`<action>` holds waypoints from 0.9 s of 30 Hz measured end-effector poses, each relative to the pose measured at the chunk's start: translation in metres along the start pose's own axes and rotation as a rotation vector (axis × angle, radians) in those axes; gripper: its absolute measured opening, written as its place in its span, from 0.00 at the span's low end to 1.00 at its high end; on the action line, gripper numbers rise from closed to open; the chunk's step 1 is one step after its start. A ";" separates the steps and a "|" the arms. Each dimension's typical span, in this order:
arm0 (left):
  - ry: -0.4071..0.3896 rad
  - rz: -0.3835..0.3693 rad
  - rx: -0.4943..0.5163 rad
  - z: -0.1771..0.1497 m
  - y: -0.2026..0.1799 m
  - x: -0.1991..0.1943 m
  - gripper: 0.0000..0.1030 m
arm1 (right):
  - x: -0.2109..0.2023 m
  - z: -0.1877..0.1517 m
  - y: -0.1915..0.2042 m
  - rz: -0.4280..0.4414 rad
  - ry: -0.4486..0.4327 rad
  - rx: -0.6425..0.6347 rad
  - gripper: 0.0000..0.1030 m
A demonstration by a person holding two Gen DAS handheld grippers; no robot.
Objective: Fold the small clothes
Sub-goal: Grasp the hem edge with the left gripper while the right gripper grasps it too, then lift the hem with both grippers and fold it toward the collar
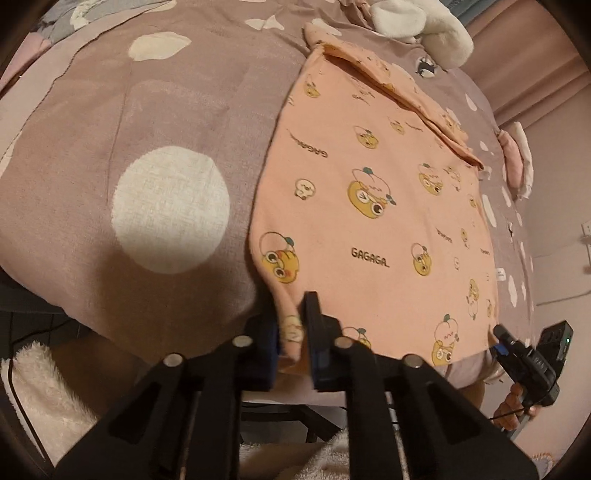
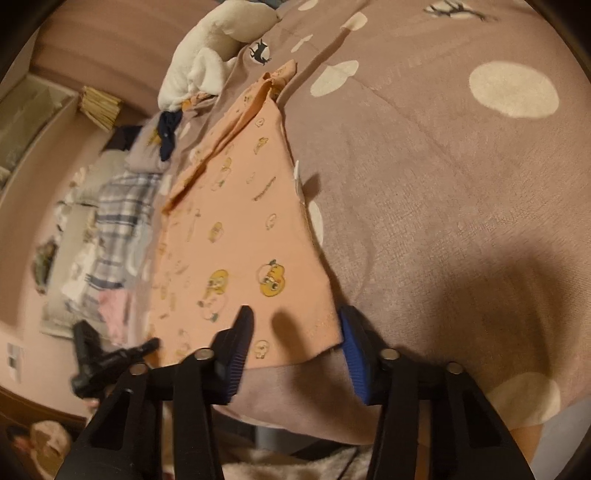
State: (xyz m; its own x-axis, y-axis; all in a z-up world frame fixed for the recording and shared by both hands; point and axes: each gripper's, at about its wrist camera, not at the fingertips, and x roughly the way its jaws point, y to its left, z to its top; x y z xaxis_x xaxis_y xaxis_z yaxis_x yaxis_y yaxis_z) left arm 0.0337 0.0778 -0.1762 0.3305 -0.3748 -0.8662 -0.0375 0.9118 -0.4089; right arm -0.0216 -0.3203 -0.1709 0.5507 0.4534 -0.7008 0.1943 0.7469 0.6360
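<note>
A small peach garment (image 1: 369, 206) with yellow cartoon prints lies flat on the mauve bedspread (image 1: 147, 110). Its far sleeve is folded over the body. My left gripper (image 1: 291, 332) is shut on the garment's near left corner, which bunches up between the jaws. In the right wrist view the same garment (image 2: 236, 229) lies ahead. My right gripper (image 2: 295, 332) is open, its jaws straddling the near right corner at the bed's edge without pinching it. The right gripper also shows in the left wrist view (image 1: 498, 334), and the left gripper shows in the right wrist view (image 2: 153, 345).
A white plush toy (image 1: 421, 26) lies at the far end of the bed. A plaid cloth (image 2: 118, 221) and other clothes are heaped beyond the garment in the right wrist view. A white fluffy fabric (image 1: 48, 387) hangs below the bed's edge.
</note>
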 end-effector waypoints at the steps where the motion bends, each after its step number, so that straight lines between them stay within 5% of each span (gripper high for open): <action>1: 0.004 -0.003 -0.019 0.001 0.002 0.000 0.09 | 0.001 0.000 0.002 -0.028 -0.002 -0.013 0.25; 5: 0.000 -0.010 -0.036 0.002 0.000 -0.004 0.06 | 0.002 0.000 0.007 -0.109 -0.003 -0.037 0.08; 27: -0.081 0.014 0.077 0.014 -0.029 -0.020 0.06 | -0.007 0.013 0.035 -0.090 -0.083 -0.097 0.08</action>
State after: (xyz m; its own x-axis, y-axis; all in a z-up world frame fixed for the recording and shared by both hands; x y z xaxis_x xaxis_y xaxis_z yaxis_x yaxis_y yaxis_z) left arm 0.0414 0.0607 -0.1430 0.4060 -0.3499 -0.8442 0.0291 0.9283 -0.3708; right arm -0.0087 -0.3036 -0.1393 0.6005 0.3439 -0.7219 0.1686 0.8281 0.5347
